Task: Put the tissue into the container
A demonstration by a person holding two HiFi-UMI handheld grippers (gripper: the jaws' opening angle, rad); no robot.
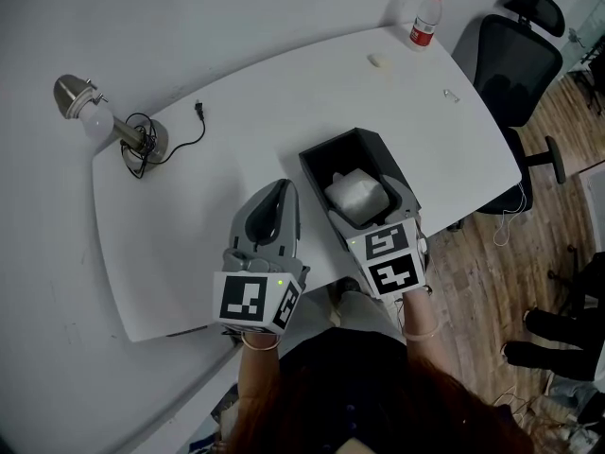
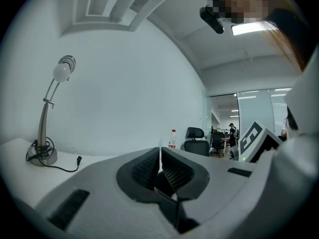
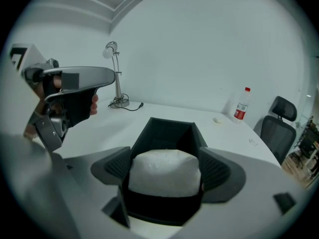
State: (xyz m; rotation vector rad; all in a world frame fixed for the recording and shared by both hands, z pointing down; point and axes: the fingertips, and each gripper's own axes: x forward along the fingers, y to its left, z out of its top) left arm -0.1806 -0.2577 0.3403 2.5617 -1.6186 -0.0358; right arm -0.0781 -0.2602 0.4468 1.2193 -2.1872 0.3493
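Note:
A white tissue pack point(image 1: 354, 189) point(image 3: 164, 180) sits between the jaws of my right gripper point(image 1: 369, 206) point(image 3: 166, 169), which is shut on it. The pack hangs in the near end of the open black container point(image 1: 326, 154) point(image 3: 169, 128) on the white table; whether it touches the container's floor is hidden. My left gripper point(image 1: 276, 197) point(image 2: 160, 163) is shut with nothing in it. It hovers over the table just left of the container, and it also shows at the left in the right gripper view point(image 3: 75, 83).
A desk lamp point(image 1: 104, 121) point(image 2: 47, 113) with a loose cord stands at the table's far left. A plastic bottle point(image 1: 425, 19) point(image 3: 241, 104) and a small white lump point(image 1: 378, 61) lie at the far right. A black office chair point(image 1: 515, 64) stands beyond the right edge.

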